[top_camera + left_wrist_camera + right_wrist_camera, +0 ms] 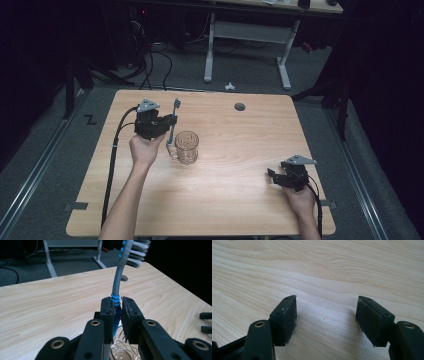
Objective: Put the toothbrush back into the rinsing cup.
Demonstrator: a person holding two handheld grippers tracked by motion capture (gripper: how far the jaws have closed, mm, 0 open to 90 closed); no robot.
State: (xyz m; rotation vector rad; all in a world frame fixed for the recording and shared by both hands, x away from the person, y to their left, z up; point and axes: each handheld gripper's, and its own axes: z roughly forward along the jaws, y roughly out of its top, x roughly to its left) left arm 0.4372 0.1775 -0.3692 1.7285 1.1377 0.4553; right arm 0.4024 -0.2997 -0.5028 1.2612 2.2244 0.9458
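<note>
A grey toothbrush (174, 119) with blue rings stands nearly upright, bristle head up, and my left gripper (171, 122) is shut on its handle. In the left gripper view the toothbrush (117, 282) rises from between the closed jaws, bristles at the top right. Right below and beside it sits a clear glass mug (186, 147) with a handle; its rim (125, 347) shows under the jaws. My right gripper (272, 176) rests low over the table near the right front, open, with bare wood between its pads (287, 317).
The wooden table (235, 145) has a round grey grommet (240, 106) near its far edge. Beyond the table stand white desk legs (285, 65) and loose cables (150, 65) on the grey floor. My right gripper's tips (206, 322) show in the left gripper view.
</note>
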